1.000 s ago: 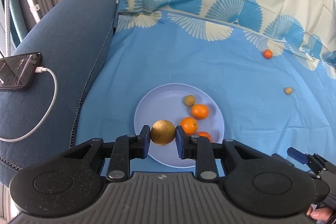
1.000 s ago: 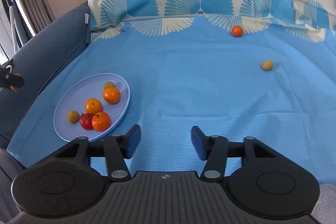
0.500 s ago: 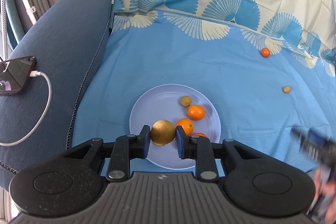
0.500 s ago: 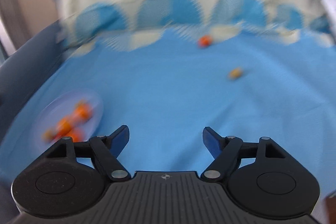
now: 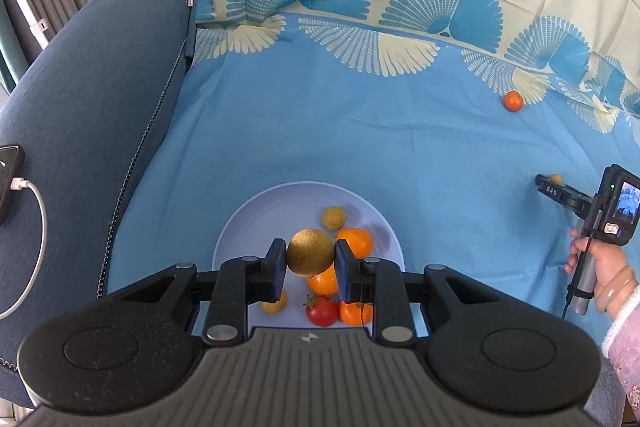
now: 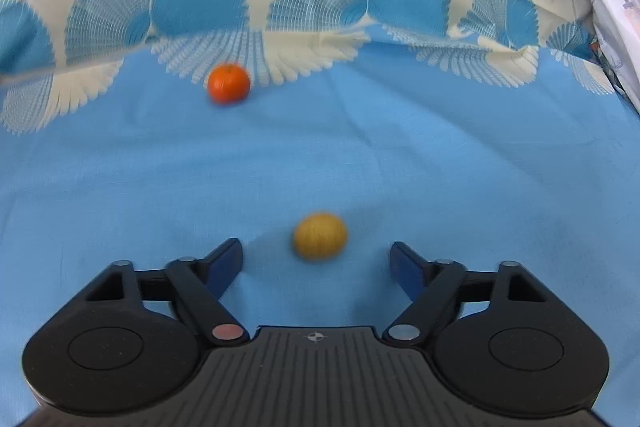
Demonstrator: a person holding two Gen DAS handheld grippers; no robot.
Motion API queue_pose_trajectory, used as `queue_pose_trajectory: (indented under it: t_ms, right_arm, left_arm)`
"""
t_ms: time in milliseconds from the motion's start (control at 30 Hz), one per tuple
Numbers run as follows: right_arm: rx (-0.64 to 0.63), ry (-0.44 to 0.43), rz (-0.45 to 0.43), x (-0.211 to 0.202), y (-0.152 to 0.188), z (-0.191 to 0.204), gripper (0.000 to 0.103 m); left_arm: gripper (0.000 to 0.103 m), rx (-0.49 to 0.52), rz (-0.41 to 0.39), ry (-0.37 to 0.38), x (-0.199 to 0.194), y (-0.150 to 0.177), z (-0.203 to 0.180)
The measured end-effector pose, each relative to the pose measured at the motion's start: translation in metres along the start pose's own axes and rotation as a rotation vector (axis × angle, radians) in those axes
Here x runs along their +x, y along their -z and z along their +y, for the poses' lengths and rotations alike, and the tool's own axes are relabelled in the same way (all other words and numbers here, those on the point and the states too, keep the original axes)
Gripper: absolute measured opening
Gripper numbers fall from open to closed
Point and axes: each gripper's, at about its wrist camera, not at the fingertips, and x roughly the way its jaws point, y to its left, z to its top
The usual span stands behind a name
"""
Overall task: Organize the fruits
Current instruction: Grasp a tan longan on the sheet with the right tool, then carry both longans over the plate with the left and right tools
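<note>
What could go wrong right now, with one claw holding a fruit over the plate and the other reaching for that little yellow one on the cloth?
The brown fruit in the left gripper hangs over a plate with fruit already in it; dropped there, it may knock an orange or roll off. The right gripper is open around the small yellow fruit, which is round and could roll away if one finger nudges it first.

Counts, left wrist view:
- 1 plate (image 5: 256, 219), lower centre
- oranges: 3 on the plate (image 5: 356, 241), 1 loose at upper right (image 5: 513, 101)
- 1 tomato (image 5: 321, 311)
- small yellow-brown fruits: 2 on the plate (image 5: 333, 218), 1 loose at right (image 6: 320, 235), 1 larger between the fingers (image 5: 310, 251)
- 2 grippers
- 1 phone (image 5: 8, 183), left edge
</note>
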Motion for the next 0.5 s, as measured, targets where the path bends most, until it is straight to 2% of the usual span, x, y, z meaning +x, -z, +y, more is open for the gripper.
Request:
queue_pose_trajectory:
  t_ms: [33, 67, 233, 500]
  right_arm:
    - [-0.011, -0.011, -0.009, 0.0, -0.002, 0.001, 0.041]
    - [-0.037, -0.005, -0.001, -0.003, -0.002, 0.006, 0.03]
    - [-0.071, -0.021, -0.002, -0.046, 0.005, 0.017, 0.03]
    - [-0.051, -0.232, -0.115, -0.205, 0.029, 0.05, 0.03]
  left_arm:
    - [0.028, 0.002, 0.001, 0.0, 0.001, 0.0, -0.001]
    - [0.028, 0.002, 0.004, 0.0, 0.001, 0.0, -0.001]
    - [0.028, 0.001, 0.0, -0.002, -0.007, 0.007, 0.002]
    - [0.028, -0.005, -0.057, 0.01, -0.048, 0.031, 0.02]
